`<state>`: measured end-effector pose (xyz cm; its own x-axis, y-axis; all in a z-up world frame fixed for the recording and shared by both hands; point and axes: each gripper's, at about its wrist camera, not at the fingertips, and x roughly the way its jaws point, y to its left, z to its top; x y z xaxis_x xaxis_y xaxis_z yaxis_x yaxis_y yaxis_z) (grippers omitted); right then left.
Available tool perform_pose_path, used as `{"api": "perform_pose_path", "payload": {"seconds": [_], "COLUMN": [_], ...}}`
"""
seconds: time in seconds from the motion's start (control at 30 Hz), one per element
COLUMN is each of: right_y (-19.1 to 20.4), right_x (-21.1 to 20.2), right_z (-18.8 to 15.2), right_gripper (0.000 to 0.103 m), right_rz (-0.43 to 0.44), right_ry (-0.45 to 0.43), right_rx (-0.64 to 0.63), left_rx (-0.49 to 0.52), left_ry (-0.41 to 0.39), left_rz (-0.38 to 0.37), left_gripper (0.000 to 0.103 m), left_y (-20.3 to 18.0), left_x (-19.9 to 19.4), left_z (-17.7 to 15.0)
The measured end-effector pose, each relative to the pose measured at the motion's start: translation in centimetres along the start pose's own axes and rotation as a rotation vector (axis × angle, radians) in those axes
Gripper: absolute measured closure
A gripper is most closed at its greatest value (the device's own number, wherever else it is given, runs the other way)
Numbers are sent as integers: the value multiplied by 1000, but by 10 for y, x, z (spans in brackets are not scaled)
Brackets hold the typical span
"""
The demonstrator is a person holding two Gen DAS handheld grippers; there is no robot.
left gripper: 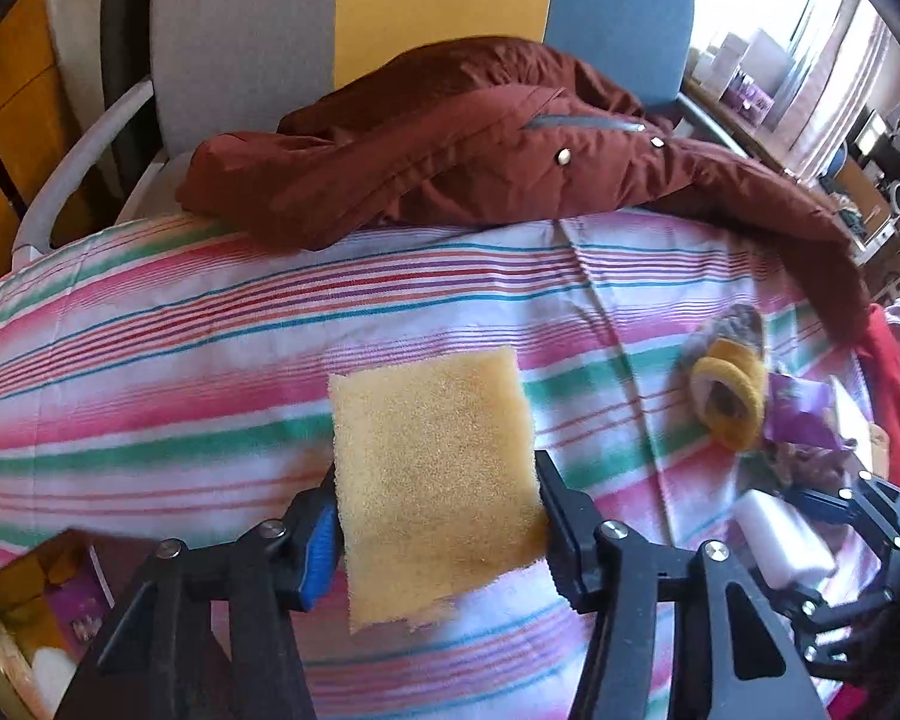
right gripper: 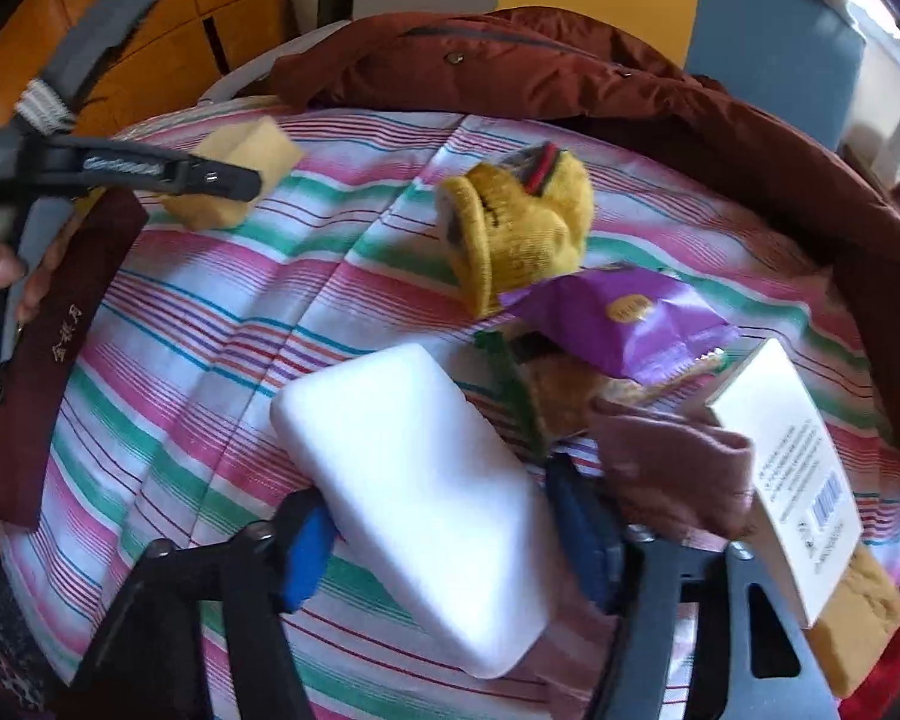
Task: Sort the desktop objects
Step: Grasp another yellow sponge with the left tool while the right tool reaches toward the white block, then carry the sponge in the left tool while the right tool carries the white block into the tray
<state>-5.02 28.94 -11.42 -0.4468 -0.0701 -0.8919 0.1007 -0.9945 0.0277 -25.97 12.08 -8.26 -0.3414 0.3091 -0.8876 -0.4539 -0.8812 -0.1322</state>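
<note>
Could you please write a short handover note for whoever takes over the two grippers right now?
Left hand-held gripper: shut on the yellow sponge, held above the striped cloth.
Right hand-held gripper: shut on the white sponge block.
Still on the cloth: yellow sock, purple snack packet, pink sock, white box.
Done: both sponges picked up. Left: place them, then sort the rest.

A yellow sponge (left gripper: 435, 480), flat and coarse with a ragged lower edge, is clamped between two gripper fingers above the striped cloth. A white foam block (right gripper: 417, 510), smooth and rounded at the corners, is pinched likewise. On the cloth lie a rolled mustard sock (right gripper: 519, 228), a purple snack packet (right gripper: 621, 318), a pink sock (right gripper: 672, 468) and a white printed box (right gripper: 786, 480), all close together.
</note>
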Motion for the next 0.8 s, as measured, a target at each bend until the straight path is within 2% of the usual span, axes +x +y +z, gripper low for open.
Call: {"api": "perform_pose_path", "payload": {"seconds": [0.13, 0.4, 0.6, 0.8], "right_y": [11, 38, 60, 94], "right_x": [-7, -24, -50, -64], "right_z": [3, 9, 7, 13], "right_gripper": [41, 41, 41, 41], "right_rz": [32, 108, 205, 302], "right_ry": [-22, -83, -150, -173], "right_rx": [-27, -63, -51, -43], "left_rx": [-12, -44, -108, -222], "left_ry": [-42, -164, -260, -297], "left_rz": [-37, -60, -10, 41], "left_gripper": [47, 46, 46, 46], "left_y": [-3, 5, 35, 89], "left_x": [-32, -112, -172, -211], "left_z": [-11, -38, -81, -132]}}
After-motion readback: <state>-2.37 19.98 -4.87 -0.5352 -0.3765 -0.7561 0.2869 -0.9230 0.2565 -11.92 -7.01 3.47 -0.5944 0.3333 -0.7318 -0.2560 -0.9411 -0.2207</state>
